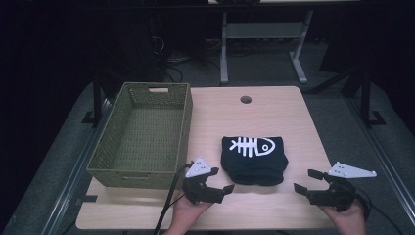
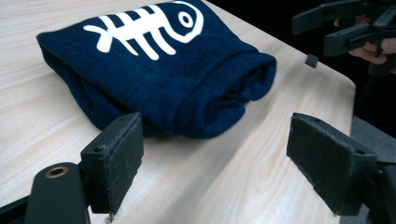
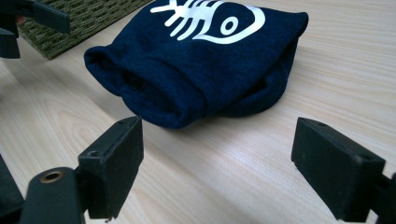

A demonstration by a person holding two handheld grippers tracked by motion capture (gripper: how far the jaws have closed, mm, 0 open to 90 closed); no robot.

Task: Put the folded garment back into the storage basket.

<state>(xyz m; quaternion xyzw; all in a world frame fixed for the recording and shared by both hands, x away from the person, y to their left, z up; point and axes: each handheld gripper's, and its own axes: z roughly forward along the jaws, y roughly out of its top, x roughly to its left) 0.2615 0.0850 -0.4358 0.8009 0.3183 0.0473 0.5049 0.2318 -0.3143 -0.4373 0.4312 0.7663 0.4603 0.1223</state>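
Where the pale wooden table [image 1: 274, 110] met a grey floor and a dark room, a second desk frame [image 1: 264, 44] stood beyond its far edge, and a round cable hole [image 1: 245, 99] sat near that edge. A folded navy garment [image 1: 254, 159] with a white fishbone print [image 1: 252, 145] lay on the wood near the table's middle, flat and untouched. Left of the garment, apart from it, an olive woven basket [image 1: 178, 93] rested with its near left corner reaching the table's front edge.

From the high view both hands came in at the front edge: the left gripper [image 1: 219, 180] just off the garment's near left corner, the right gripper [image 1: 306, 180] off its near right, farther out. Each had its jaws spread wide with nothing between them.

The left gripper view looked across the garment's rolled fold [image 2: 224, 88], which the high view flattened, and caught the right gripper [image 2: 336, 25] past the table's rounded corner [image 2: 348, 81]. The right gripper view showed the fold's open end [image 3: 135, 84], the basket's weave [image 3: 84, 18] behind the garment, and the left gripper [image 3: 28, 21] at the upper left.

Bare wood lay between each pair of jaws and the garment, and a wide strip ran right of the garment to the table's side edge.
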